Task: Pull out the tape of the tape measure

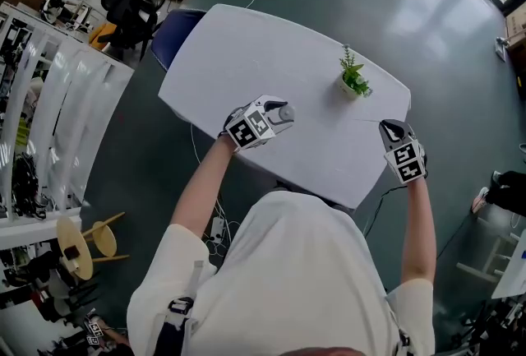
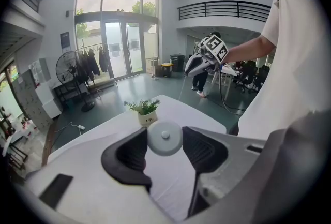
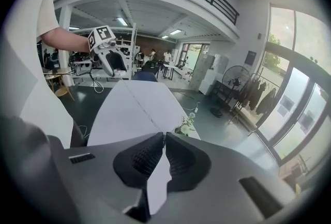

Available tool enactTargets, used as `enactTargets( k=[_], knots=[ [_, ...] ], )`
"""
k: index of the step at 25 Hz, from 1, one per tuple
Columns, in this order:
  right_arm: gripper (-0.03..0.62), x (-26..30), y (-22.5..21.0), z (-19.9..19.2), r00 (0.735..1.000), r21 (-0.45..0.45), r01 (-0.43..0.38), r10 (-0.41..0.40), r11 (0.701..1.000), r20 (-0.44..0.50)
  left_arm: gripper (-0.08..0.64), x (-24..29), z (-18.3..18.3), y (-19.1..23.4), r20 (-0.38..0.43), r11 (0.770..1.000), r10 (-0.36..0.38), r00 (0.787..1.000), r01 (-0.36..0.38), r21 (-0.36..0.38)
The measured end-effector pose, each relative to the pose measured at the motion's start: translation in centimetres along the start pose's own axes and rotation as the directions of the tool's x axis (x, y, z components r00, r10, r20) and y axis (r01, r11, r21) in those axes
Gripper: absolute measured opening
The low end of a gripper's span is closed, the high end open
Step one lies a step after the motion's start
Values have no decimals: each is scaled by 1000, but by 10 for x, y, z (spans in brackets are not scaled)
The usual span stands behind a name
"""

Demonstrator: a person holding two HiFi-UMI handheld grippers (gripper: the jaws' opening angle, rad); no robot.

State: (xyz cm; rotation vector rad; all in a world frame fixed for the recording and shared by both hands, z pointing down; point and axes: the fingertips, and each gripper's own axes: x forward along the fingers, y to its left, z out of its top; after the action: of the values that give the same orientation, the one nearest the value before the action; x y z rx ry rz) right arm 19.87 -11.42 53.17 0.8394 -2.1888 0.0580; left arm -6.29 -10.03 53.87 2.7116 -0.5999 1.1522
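Observation:
A round pale grey tape measure (image 1: 285,111) is held just above the white table (image 1: 238,42), with my left gripper (image 1: 280,115) shut on its sides. In the left gripper view the disc (image 2: 165,139) sits between both dark pads (image 2: 132,153). My right gripper (image 1: 389,128) hovers at the table's right edge with its jaws together. A thin pale tape (image 3: 138,103) runs across the table from the left gripper (image 3: 118,66) into the right gripper's tips (image 3: 164,137). That same thin line (image 2: 182,88) hangs below the right gripper (image 2: 192,66) in the left gripper view.
A small potted plant (image 1: 354,80) stands on the table between and beyond the two grippers. A blue chair (image 1: 174,34) is at the table's far left corner. White racks (image 1: 57,99) and a wooden stool (image 1: 90,239) stand on the left.

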Motion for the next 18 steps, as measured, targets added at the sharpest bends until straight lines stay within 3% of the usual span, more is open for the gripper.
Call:
enactTargets(
  k=[11, 18],
  knots=[
    [41, 20, 10, -8, 1000, 45, -12, 13, 999, -23, 218, 10, -19, 6, -26, 999, 6, 1000, -7, -32],
    [41, 52, 33, -31, 995, 81, -9, 17, 997, -95, 219, 35, -58, 11, -94, 998, 35, 995, -39, -44]
  ],
)
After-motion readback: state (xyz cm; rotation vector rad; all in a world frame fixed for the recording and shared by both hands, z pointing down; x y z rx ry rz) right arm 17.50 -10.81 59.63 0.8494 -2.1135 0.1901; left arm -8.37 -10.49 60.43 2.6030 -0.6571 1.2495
